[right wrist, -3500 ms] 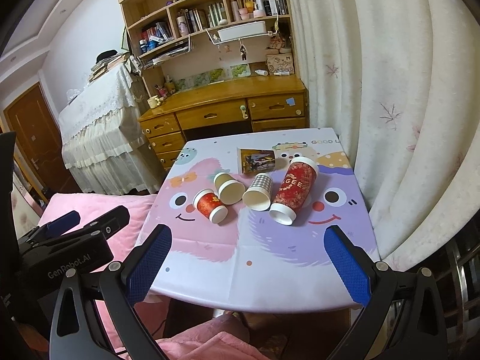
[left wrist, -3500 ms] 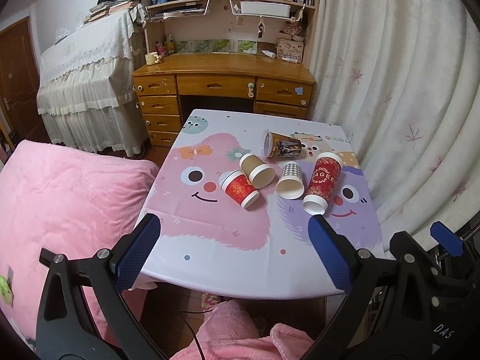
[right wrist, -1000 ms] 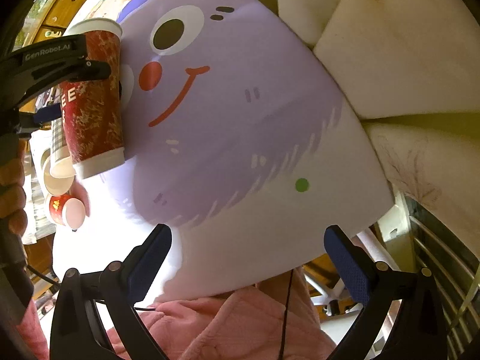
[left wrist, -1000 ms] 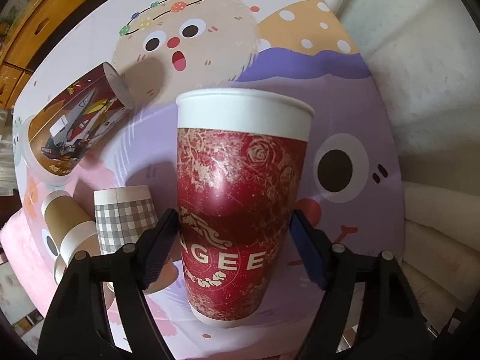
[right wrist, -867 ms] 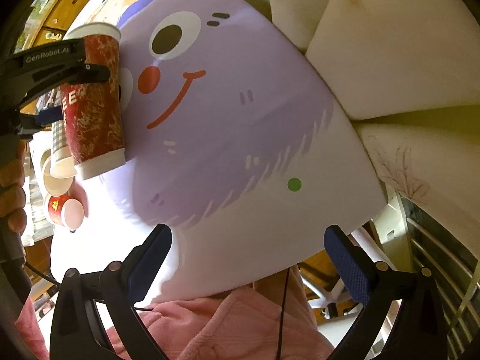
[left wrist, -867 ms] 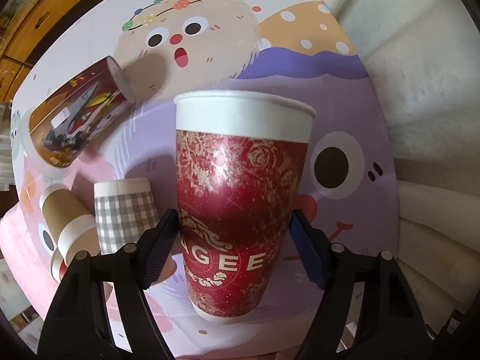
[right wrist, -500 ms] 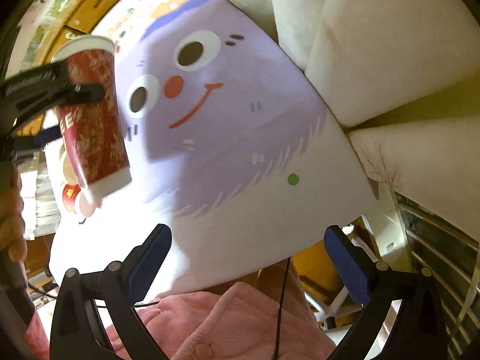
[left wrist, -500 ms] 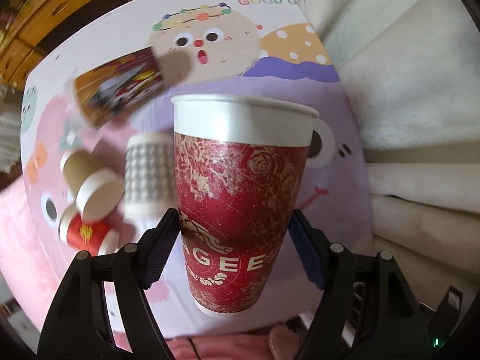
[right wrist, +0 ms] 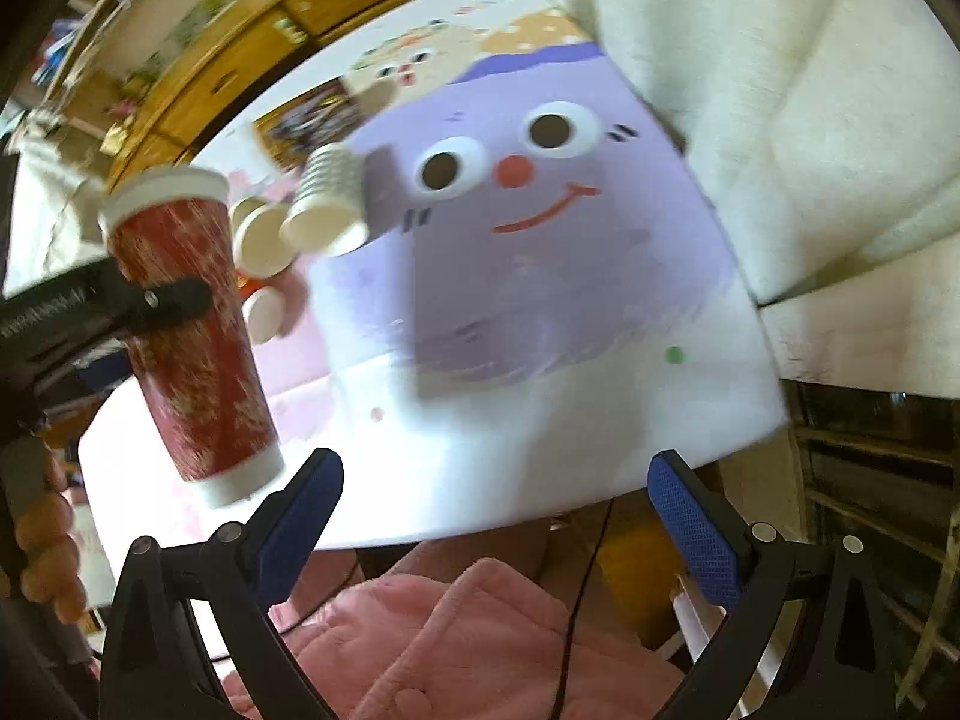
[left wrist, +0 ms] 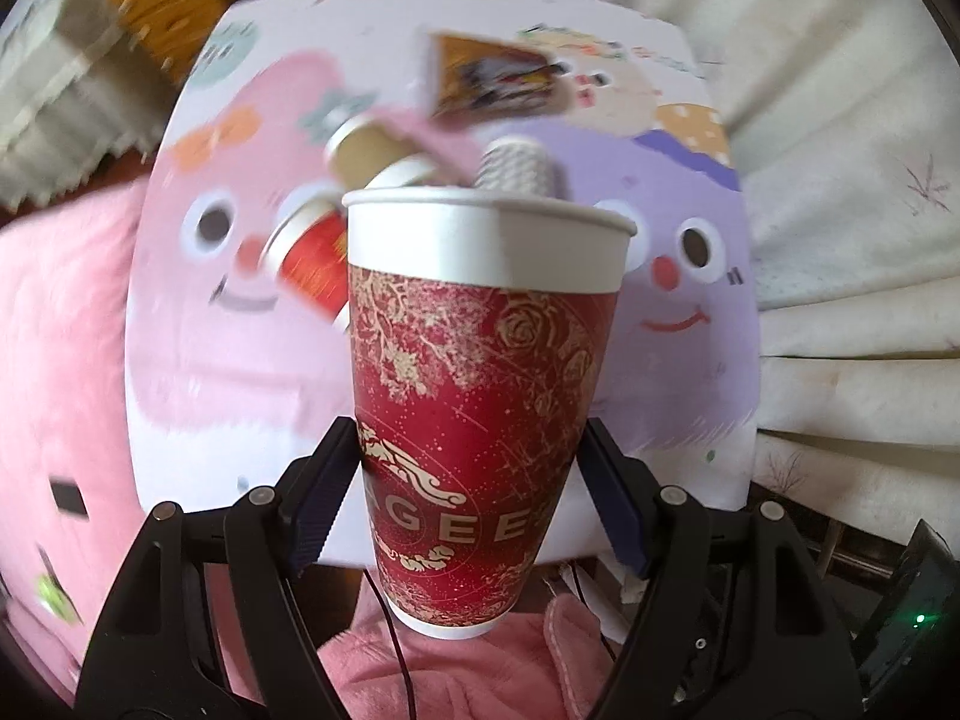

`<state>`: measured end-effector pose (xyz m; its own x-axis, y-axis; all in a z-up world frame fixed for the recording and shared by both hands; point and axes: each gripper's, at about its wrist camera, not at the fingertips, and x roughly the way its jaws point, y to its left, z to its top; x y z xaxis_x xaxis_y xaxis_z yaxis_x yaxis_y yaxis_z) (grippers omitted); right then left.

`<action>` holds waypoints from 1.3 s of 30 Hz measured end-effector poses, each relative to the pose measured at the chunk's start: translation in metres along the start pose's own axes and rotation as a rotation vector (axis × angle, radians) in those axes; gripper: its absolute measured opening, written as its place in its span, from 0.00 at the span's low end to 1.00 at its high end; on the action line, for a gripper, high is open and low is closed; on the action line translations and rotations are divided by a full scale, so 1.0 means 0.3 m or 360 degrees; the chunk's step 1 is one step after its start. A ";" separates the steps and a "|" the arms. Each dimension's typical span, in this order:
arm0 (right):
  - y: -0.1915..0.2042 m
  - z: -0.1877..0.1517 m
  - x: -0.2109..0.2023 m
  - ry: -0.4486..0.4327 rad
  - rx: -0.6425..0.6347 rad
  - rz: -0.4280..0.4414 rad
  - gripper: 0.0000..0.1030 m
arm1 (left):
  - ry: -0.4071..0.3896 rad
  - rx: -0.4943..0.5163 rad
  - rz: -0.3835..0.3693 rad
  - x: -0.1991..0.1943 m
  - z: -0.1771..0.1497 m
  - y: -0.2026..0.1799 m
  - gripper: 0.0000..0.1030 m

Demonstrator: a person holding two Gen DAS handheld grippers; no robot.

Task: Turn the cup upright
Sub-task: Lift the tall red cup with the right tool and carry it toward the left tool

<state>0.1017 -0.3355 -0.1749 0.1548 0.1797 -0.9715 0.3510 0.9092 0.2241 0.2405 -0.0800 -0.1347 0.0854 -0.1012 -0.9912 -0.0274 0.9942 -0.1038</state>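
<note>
My left gripper (left wrist: 468,501) is shut on a tall red paper cup (left wrist: 480,396) with gold print and a white rim band. It holds the cup in the air above the near edge of the cartoon-print table (left wrist: 240,408), wide rim pointing away from the camera. In the right wrist view the same cup (right wrist: 192,330) hangs at the left, nearly upright, rim up, clamped by the left gripper (right wrist: 150,300). My right gripper (right wrist: 492,504) is open and empty over the table's near edge.
Several smaller cups lie on their sides mid-table: a checked cup (right wrist: 327,204), a brown cup (left wrist: 366,147), a small red cup (left wrist: 312,252) and a dark printed cup (left wrist: 492,81). White curtains (right wrist: 780,90) hang at the right. A pink blanket (left wrist: 54,360) lies left of the table.
My left gripper has lifted the red cup off the table, drawn it back toward the near edge and turned it rim-up. The right gripper has tilted up and stayed open.
</note>
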 end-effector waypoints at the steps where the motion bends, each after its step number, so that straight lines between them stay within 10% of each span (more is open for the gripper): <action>1: 0.026 -0.018 0.004 0.0003 -0.0020 0.0009 1.00 | 0.0014 -0.0042 -0.0016 0.009 -0.018 0.032 0.70; 16: 0.126 -0.023 0.115 0.0175 -0.0071 0.0019 1.00 | 0.0135 -0.0213 -0.0229 0.218 -0.113 0.242 0.70; 39: 0.043 0.158 0.234 0.0319 0.0150 -0.0010 1.00 | 0.0241 -0.0121 -0.0271 0.433 -0.016 0.126 0.71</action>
<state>0.1609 -0.3289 -0.2364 -0.0311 0.2535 -0.9668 0.4375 0.8732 0.2149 0.2458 -0.0559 -0.2678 -0.0551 -0.2769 -0.9593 -0.1007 0.9574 -0.2706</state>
